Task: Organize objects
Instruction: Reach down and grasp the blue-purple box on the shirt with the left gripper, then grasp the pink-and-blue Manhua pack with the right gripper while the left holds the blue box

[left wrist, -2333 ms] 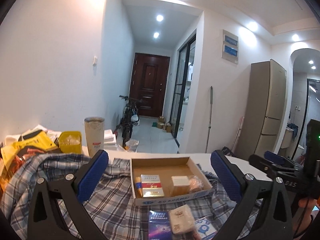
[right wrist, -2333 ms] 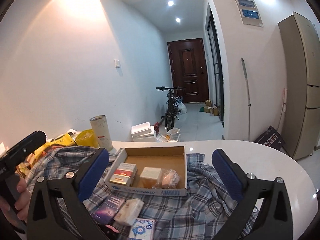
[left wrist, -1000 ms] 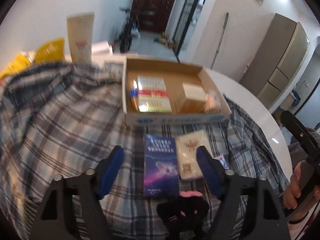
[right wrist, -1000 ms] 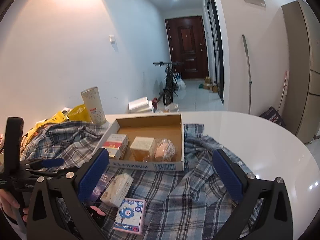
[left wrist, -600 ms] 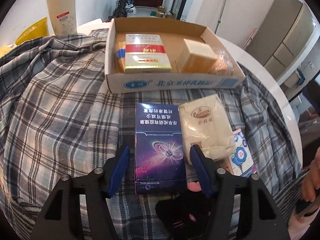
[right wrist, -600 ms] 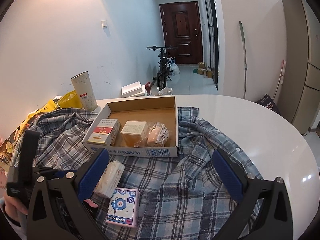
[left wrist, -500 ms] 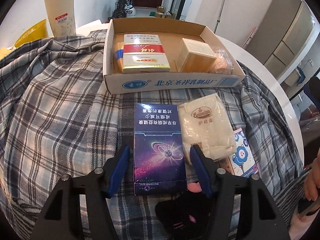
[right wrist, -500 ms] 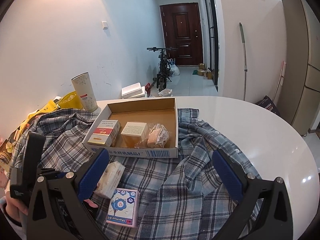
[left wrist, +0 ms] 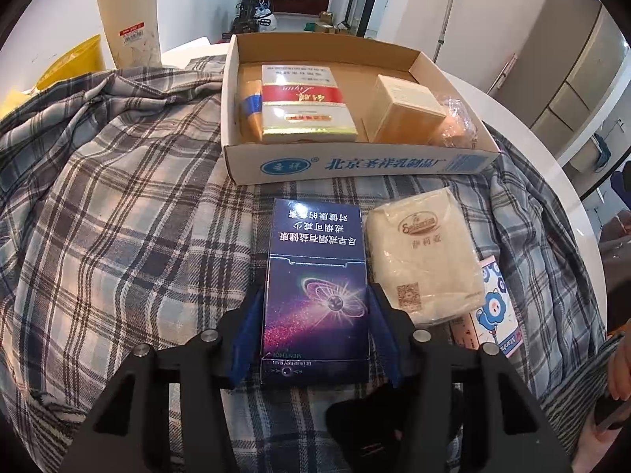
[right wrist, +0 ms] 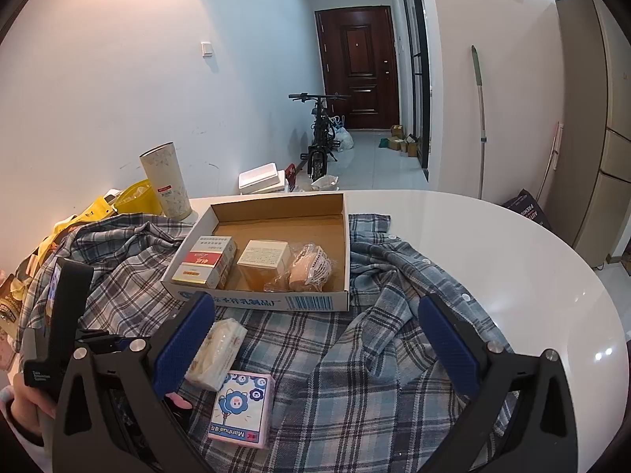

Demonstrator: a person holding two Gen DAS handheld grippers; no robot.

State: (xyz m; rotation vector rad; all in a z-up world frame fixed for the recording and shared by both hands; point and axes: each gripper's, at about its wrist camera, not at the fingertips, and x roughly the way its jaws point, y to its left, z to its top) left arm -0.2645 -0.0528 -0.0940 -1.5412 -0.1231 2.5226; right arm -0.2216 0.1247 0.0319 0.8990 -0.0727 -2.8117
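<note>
Objects to be sorted lie around one landmark, the shallow brown cardboard box with blue print on its front wall (left wrist: 355,163), which sits on a blue-and-grey plaid shirt (left wrist: 118,213) spread over the white round table (right wrist: 493,236). We judge the job about half done: inside the box already rest a red, white and gold carton (left wrist: 303,104), a tan cube-shaped carton (left wrist: 406,108) and a clear-wrapped snack (left wrist: 453,126). Still outside, just in front of the box, are a dark blue-purple rectangular carton with a galaxy picture (left wrist: 315,276), a cream soft tissue pack (left wrist: 424,260) touching its side, and a pink tissue pack with a blue cartoon flower (right wrist: 240,406), farthest from the box. Our left gripper (left wrist: 313,331) is closing around the dark carton, its blue pads right against both long sides; we cannot tell if they press yet. Our right gripper (right wrist: 315,339) hangs wide and empty in front of the box.
</note>
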